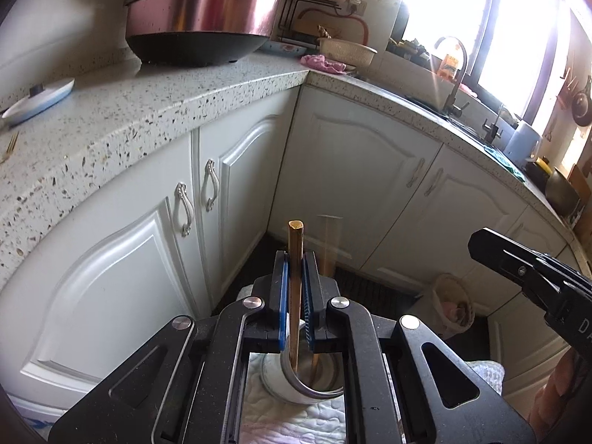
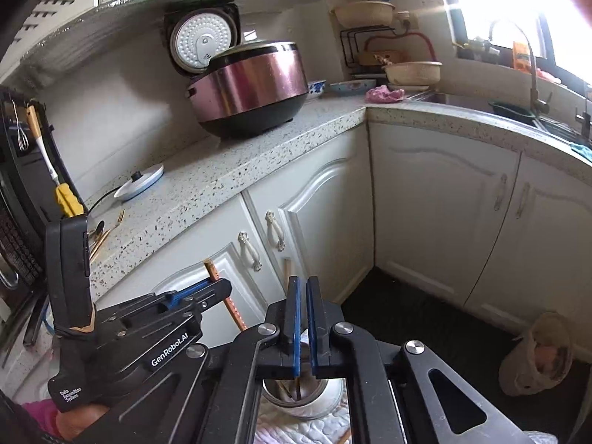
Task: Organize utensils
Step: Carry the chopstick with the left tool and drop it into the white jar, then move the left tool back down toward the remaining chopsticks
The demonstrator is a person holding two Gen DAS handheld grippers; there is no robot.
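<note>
In the left wrist view, the left gripper [image 1: 295, 288] has its blue pads pressed on a brown wooden chopstick [image 1: 295, 259], which stands almost upright. Its lower end goes down into the round metal-rimmed white cup [image 1: 296, 388] standing on a white quilted cloth [image 1: 288, 421]. Another thin stick already leans inside the cup. On the speckled stone counter [image 1: 148, 111] at the far left, a gold fork [image 1: 10, 147] lies waiting.

In the right wrist view, the right gripper [image 2: 302, 318] hangs over the same cup [image 2: 307, 399]; its jaws are almost closed, with a narrow gap, and nothing is between them. Sticks stand inside the cup. On the counter [image 2: 222, 185] a gold fork [image 2: 119, 218], a dark spoon [image 2: 99, 227] and chopsticks [image 2: 100, 246] remain. I judge the task only partly done: this chopstick needs releasing, and several utensils are left to collect.
</note>
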